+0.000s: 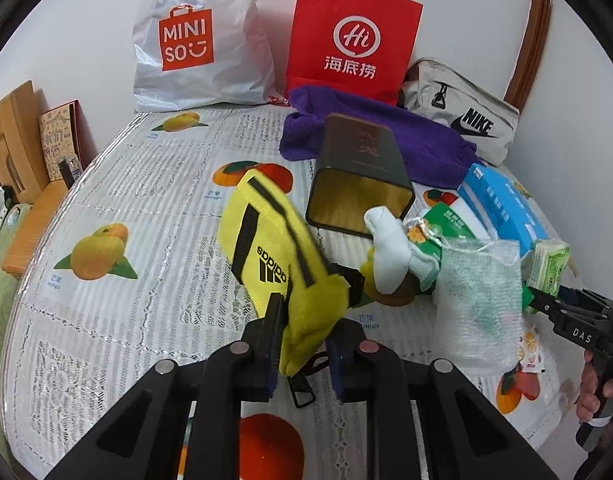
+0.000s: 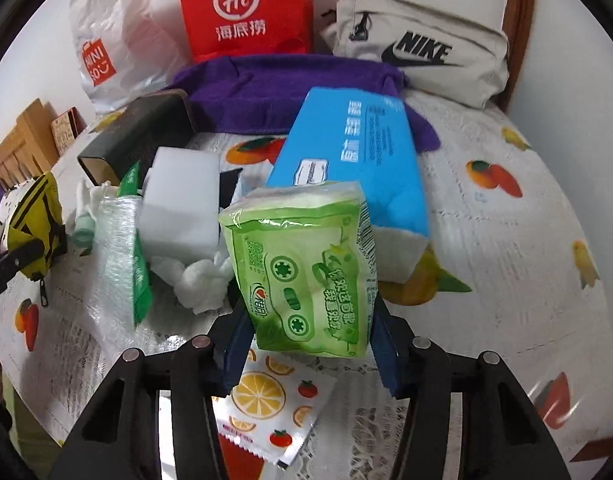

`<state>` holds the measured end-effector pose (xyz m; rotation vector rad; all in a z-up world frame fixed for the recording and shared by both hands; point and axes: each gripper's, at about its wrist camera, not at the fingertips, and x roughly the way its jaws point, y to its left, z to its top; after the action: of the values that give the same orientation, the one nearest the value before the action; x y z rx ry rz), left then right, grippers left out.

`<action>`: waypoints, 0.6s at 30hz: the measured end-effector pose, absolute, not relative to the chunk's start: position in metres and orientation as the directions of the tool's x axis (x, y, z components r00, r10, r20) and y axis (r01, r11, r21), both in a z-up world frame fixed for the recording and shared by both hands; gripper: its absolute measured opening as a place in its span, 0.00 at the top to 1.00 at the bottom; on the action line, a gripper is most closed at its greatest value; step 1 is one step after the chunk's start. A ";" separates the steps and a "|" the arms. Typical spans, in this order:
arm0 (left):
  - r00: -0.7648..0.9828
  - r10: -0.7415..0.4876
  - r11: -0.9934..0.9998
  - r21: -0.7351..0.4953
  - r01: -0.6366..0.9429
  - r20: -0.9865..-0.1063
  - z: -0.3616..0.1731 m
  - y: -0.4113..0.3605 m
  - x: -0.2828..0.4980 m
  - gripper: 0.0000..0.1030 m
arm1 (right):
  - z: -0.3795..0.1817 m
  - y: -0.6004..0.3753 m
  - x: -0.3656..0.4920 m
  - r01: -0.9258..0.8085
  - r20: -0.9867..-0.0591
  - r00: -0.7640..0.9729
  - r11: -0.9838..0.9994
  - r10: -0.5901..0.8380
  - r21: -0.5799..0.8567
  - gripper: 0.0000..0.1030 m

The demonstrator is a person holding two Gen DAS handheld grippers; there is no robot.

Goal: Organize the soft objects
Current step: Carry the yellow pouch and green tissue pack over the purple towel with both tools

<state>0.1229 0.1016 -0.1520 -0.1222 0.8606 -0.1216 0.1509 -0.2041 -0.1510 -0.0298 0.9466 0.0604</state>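
Observation:
My left gripper [image 1: 306, 328] is shut on a yellow Adidas pouch [image 1: 274, 248] and holds it above the table; the pouch also shows in the right wrist view [image 2: 38, 216]. My right gripper [image 2: 306, 332] is shut on a green tissue pack [image 2: 306, 268], lifted off the table; the pack also shows in the left wrist view [image 1: 548, 268]. A purple towel [image 1: 386, 136] lies at the back. A white sock [image 1: 390, 248], a bubble-wrap piece [image 1: 478, 300] and a blue tissue box [image 2: 354, 160] lie in the middle.
A dark open tin [image 1: 358, 176] lies on its side. A white Miniso bag [image 1: 198, 36], a red paper bag [image 1: 350, 36] and a beige Nike pouch [image 2: 422, 48] stand against the wall. A fruit-print sachet [image 2: 266, 400] lies under my right gripper. A wooden chair [image 1: 18, 168] is on the left.

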 end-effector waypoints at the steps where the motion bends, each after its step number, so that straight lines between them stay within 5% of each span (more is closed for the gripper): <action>1: 0.646 -0.158 0.986 -0.159 0.056 -0.747 -0.150 0.103 0.123 0.84 | -0.148 -0.207 0.149 -0.066 -0.813 0.580 0.998 0.057 0.023 0.49; 18: 0.691 -0.155 0.986 -0.148 0.071 -0.706 -0.088 0.095 0.117 0.85 | -0.092 -0.228 0.136 -0.088 -0.755 0.643 0.991 0.132 0.098 0.49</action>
<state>0.1172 0.0950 -0.0884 -0.1123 0.7989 -0.1266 0.1359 -0.2280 -0.0925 0.0537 0.8636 0.1254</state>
